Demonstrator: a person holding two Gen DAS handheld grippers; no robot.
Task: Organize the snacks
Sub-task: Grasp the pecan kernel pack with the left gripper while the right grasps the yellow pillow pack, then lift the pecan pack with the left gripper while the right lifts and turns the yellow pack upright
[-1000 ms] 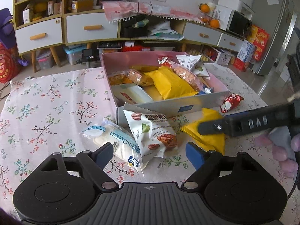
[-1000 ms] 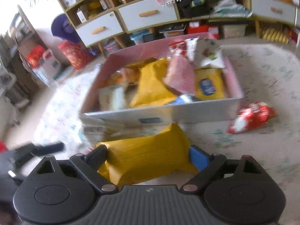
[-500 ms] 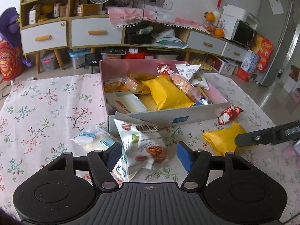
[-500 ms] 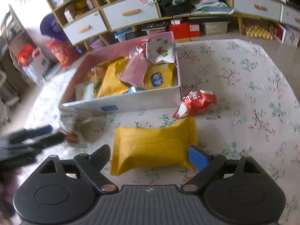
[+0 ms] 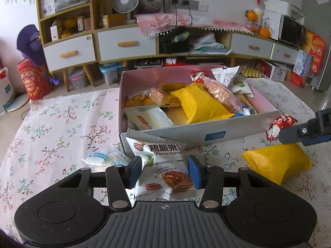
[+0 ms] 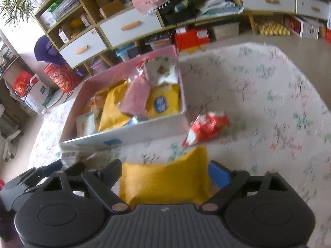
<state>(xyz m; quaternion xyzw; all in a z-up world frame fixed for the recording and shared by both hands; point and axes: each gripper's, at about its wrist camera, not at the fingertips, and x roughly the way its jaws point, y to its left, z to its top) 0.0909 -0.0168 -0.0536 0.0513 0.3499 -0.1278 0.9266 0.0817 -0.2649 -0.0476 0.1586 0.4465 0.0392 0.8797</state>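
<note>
A white pecan-kernel packet [image 5: 165, 165] lies on the floral cloth against the front of the pink box [image 5: 186, 136]. My left gripper [image 5: 164, 172] straddles it with jaws closing; the pads reach its side edges without squeezing it. A yellow packet [image 6: 165, 181] lies flat between the fingers of my right gripper [image 6: 165, 173], whose jaws are closing while still wide. In the left wrist view that yellow packet [image 5: 277, 165] sits at the right with a right finger [image 5: 300, 132] above it. The pink box [image 6: 124, 136] holds several snack packets.
A red packet [image 5: 281, 124] lies by the box's right front corner, also seen as the red packet [image 6: 206, 126]. A white-and-blue packet [image 5: 103, 159] lies left of the pecan packet. Cabinets with drawers [image 5: 124, 45] and floor clutter stand beyond the table's far edge.
The left jaws have narrowed steadily around the pecan packet as the gripper came closer to it. The right wrist view has rolled and swung right, with the yellow packet still between its slightly narrower jaws.
</note>
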